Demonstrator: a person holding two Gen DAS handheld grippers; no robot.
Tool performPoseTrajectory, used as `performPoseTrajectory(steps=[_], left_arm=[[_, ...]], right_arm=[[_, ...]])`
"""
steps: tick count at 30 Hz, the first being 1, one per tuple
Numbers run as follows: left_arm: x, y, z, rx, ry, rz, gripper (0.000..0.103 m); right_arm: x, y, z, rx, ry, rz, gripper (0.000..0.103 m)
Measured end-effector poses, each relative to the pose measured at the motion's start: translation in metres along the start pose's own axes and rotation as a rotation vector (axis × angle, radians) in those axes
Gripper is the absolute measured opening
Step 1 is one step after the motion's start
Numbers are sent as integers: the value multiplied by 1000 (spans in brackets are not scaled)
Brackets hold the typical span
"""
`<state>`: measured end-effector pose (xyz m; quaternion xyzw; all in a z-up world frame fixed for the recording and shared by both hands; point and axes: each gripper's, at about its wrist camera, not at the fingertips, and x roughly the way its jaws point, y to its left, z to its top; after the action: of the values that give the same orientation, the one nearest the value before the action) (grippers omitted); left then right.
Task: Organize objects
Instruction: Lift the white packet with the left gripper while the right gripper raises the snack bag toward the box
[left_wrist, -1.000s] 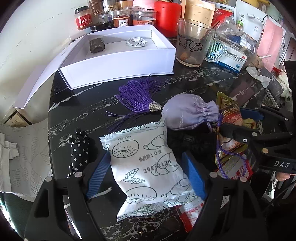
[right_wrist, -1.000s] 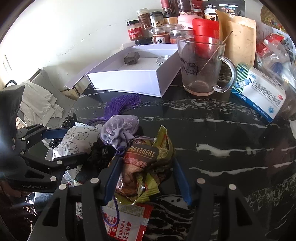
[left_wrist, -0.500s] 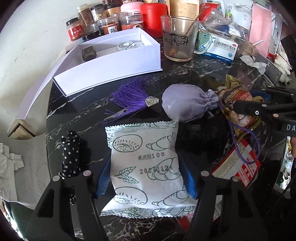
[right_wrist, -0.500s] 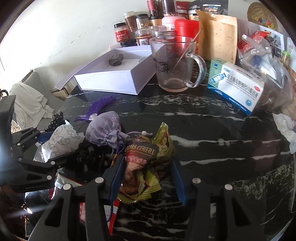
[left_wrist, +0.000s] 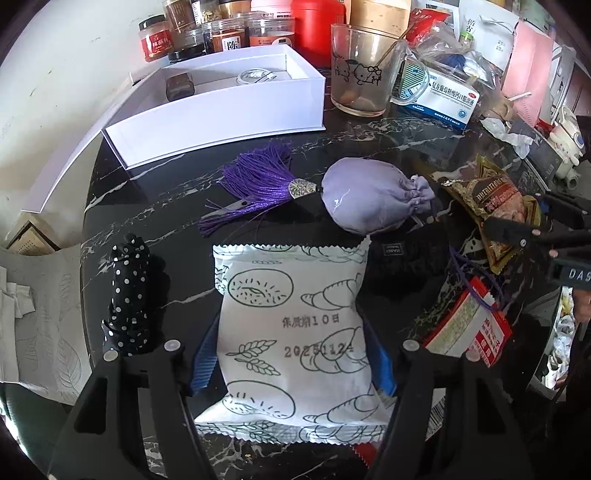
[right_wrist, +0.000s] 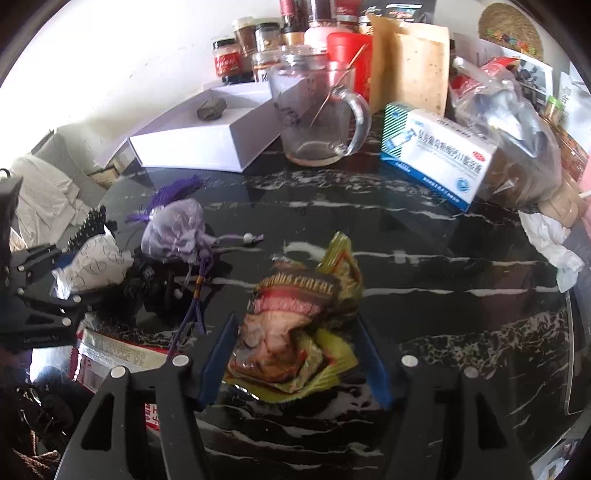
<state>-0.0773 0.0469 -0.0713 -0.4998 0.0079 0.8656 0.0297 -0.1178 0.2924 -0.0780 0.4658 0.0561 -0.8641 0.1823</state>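
A: Left gripper (left_wrist: 291, 354) status?
B: Blue pads pressed on both sides of the white bread packet (left_wrist: 295, 332), clamped on it. Packet sits between the fingers, printed side up, over the black marble table (left_wrist: 155, 192).
A: Right gripper (right_wrist: 293, 354)?
B: Pads (right_wrist: 218, 358) hug the crumpled cereal snack bag (right_wrist: 295, 321) on both sides. Looks gripped, bag upright-ish between them.
A: Near the left one?
B: Polka-dot black item (left_wrist: 129, 295) just beside the left finger. Red-and-white sachet (left_wrist: 469, 325) to the right of the packet, purple cord looped over it. A dark pouch (left_wrist: 402, 258) lies just past the packet's right corner.
A: Further out?
B: Lilac drawstring pouch (left_wrist: 369, 199) beyond the packet, purple tassel (left_wrist: 258, 184) attached on its left. In the right wrist view the pouch (right_wrist: 177, 232) sits left of the cereal bag, apart from it.
A: Back of table?
B: Open white box (left_wrist: 221, 110) with a small dark object and a coiled cable inside. Glass mug (left_wrist: 362, 77) right of it, then a blue-white medicine carton (left_wrist: 439, 99). Spice jars (left_wrist: 221, 37) along the wall.
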Motion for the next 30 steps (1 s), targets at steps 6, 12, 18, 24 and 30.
performPoseTrajectory(steps=[6, 12, 18, 24, 30], left_arm=[[2, -1, -1, 1, -19, -6, 72], [2, -2, -2, -1, -40, -2, 73], [-2, 0, -2, -9, -42, -1, 58], [-5, 4, -1, -27, -26, -44, 55], [-14, 4, 1, -36, -29, -66, 53]], right_arm=[[2, 11, -6, -38, -27, -58, 67], [-1, 9, -8, -31, -37, -66, 55], [-4, 10, -7, -33, -37, -58, 49], [-9, 11, -5, -29, -36, -43, 47], [-19, 15, 1, -35, -52, -47, 47]])
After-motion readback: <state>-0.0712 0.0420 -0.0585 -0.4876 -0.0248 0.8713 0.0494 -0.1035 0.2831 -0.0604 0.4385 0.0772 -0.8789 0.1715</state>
